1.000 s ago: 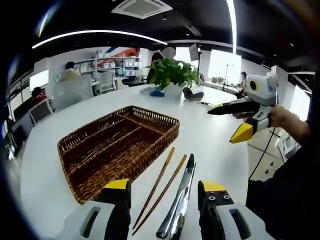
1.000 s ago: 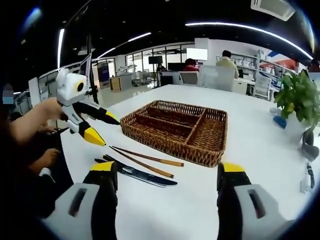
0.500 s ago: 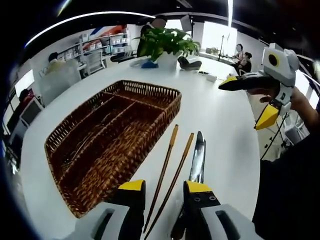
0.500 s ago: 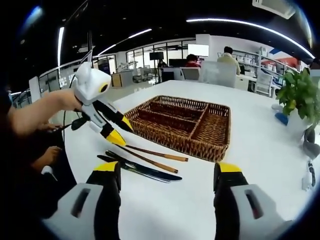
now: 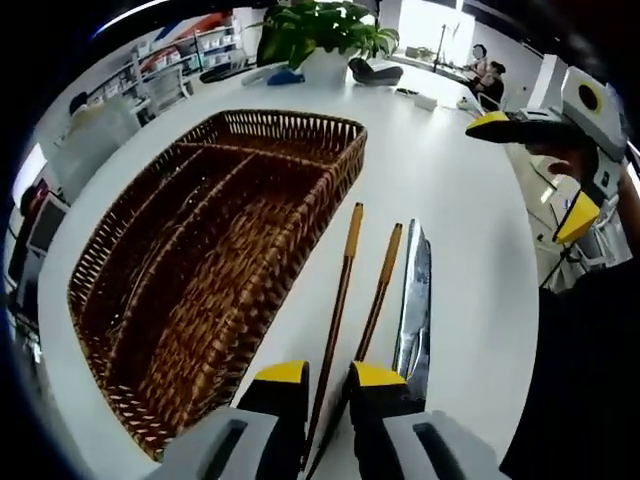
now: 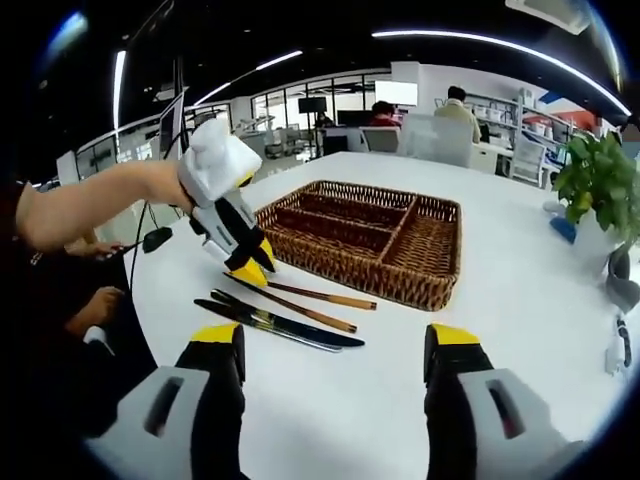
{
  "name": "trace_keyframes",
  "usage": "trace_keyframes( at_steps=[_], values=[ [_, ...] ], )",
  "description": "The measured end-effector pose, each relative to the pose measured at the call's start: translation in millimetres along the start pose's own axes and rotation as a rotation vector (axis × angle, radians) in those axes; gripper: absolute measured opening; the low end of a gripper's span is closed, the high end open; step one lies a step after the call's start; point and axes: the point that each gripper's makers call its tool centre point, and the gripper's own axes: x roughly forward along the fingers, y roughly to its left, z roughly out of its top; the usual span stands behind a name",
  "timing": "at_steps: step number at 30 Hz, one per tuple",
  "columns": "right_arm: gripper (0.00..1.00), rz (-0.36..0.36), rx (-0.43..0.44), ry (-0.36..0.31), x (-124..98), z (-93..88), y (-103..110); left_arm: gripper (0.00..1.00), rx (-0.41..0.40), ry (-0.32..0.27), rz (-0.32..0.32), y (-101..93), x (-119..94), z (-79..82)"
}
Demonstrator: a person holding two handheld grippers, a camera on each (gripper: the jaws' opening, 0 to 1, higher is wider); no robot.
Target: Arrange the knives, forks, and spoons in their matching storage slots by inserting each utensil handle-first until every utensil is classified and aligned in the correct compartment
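Two wooden chopsticks and a steel knife lie side by side on the white table, just beside an empty wicker basket with divided slots. My left gripper is low over the near ends of the chopsticks. Its jaws are drawn close with a narrow gap, and one chopstick runs between them. My right gripper is held off the table on the knife's side, open wide, with nothing between its jaws.
A potted plant stands past the basket, with small dark items near it. The person's forearm reaches in from the left. Bare white tabletop spreads beside the basket. Desks and seated people fill the background.
My left gripper has dropped toward the chopsticks and its jaws have narrowed from wide open to a slim gap around one chopstick. The right gripper stays open and has barely shifted.
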Motion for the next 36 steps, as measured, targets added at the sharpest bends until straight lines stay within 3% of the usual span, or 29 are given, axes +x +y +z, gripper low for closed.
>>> trace_keyframes(
  at_steps=[3, 7, 8, 9, 14, 23, 32, 36],
  values=[
    [0.74, 0.000, 0.001, 0.003, 0.7, -0.4, -0.2, 0.09, -0.004, 0.036, 0.000, 0.9, 1.2, -5.8],
    [0.74, -0.001, -0.004, 0.011, 3.5, -0.3, -0.6, 0.09, 0.048, 0.111, 0.008, 1.2, 6.7, -19.8],
    [0.73, 0.000, -0.006, 0.012, 4.2, -0.1, -0.1, 0.09, 0.074, 0.070, 0.011, 3.5, 6.4, -11.6],
    [0.73, 0.000, -0.007, 0.013, 4.7, 0.0, 0.3, 0.09, 0.037, 0.097, 0.011, 3.8, 5.1, -16.4],
    [0.73, 0.005, -0.011, 0.029, 8.4, -3.4, 2.3, 0.08, 0.046, 0.109, 0.008, 4.5, 6.4, -15.3],
    [0.71, 0.010, -0.006, 0.054, 11.9, -10.5, 2.8, 0.03, 0.094, 0.163, 0.090, 4.7, 8.3, -13.2],
    [0.69, 0.012, 0.011, 0.059, 11.9, -15.5, 4.4, 0.02, 0.162, 0.168, 0.083, 3.9, 6.9, -14.3],
    [0.69, 0.015, 0.008, 0.057, 10.9, -14.9, 7.0, 0.01, 0.136, 0.147, 0.056, 5.4, 5.4, -14.7]
  ],
)
